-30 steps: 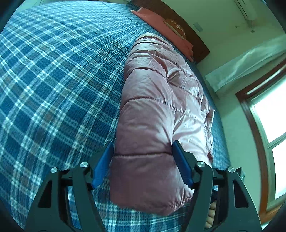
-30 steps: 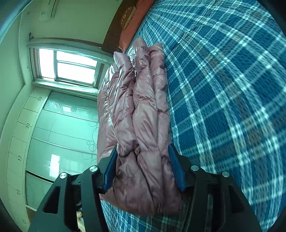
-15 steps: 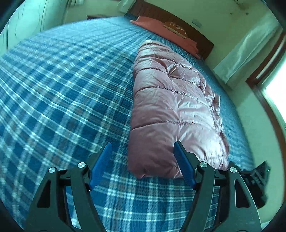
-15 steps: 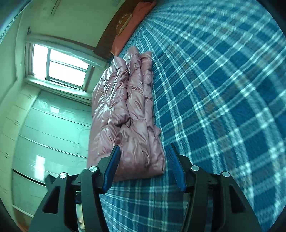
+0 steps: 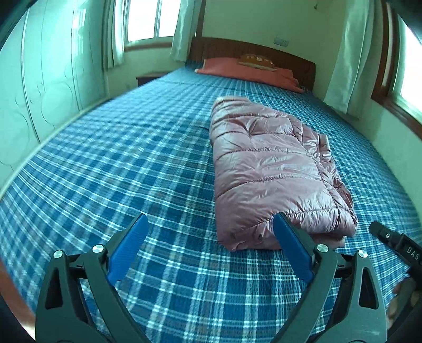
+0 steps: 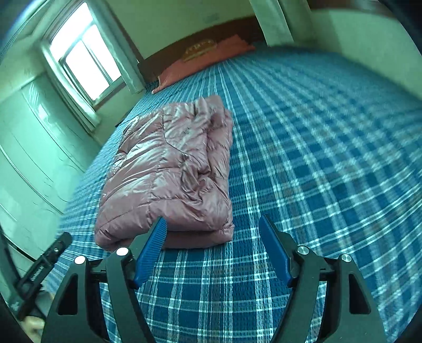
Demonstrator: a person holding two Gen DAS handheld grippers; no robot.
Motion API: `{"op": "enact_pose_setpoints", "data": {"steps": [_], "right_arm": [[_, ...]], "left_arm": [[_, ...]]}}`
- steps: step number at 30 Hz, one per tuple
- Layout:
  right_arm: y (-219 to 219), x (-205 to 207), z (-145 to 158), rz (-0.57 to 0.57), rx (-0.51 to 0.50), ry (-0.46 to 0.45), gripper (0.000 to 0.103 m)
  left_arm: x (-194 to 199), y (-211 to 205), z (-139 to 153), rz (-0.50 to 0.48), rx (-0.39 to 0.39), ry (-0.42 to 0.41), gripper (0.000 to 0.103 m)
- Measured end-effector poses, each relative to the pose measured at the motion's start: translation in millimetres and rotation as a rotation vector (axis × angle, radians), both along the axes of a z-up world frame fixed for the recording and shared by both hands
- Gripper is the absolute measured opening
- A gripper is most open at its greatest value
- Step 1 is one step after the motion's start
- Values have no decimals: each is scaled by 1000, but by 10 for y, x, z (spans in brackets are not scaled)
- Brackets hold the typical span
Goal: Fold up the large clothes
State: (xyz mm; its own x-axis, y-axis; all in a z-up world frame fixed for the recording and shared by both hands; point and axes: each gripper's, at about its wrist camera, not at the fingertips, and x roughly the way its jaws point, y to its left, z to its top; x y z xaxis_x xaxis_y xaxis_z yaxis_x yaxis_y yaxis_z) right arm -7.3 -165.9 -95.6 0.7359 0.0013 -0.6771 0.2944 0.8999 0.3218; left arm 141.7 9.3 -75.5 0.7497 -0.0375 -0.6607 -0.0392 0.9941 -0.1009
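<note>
A pink quilted puffer jacket (image 5: 271, 168) lies folded into a long bundle on the blue plaid bed (image 5: 132, 163). My left gripper (image 5: 209, 224) is open and empty, just short of the bundle's near end and to its left. In the right wrist view the jacket (image 6: 171, 168) lies ahead and to the left. My right gripper (image 6: 212, 224) is open and empty, near the bundle's front right corner. Part of the other gripper shows at each view's edge (image 5: 395, 242) (image 6: 44, 261).
A red pillow (image 5: 248, 71) lies by the dark wooden headboard (image 5: 253, 52) at the far end. Windows (image 5: 143, 19) with curtains stand behind and to the right. Pale wardrobe doors (image 5: 39, 87) run along the bed's left side.
Both grippers have let go of the jacket's end and pulled back from it. The jacket now rests on the bed, and both views have levelled out.
</note>
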Motion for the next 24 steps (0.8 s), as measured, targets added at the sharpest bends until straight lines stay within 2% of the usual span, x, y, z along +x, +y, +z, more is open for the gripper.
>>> {"op": "enact_pose_setpoints", "data": {"steps": [2,8,16,24], "right_arm": [[123,-30,96,6,-61,-8,76],[468,-8,367,15,-202,-31,77],[697,-54,555,26,-278,-77,77],[777,-82,595,35,-292,-86,77]], "left_arm": [[-52,-11,55,4,9,-17,95],[-178,-4,215,21,2,-41,96],[-310,-57,370,13,2,-72,96],[-348,-100,389,3,12,-81,96]]}}
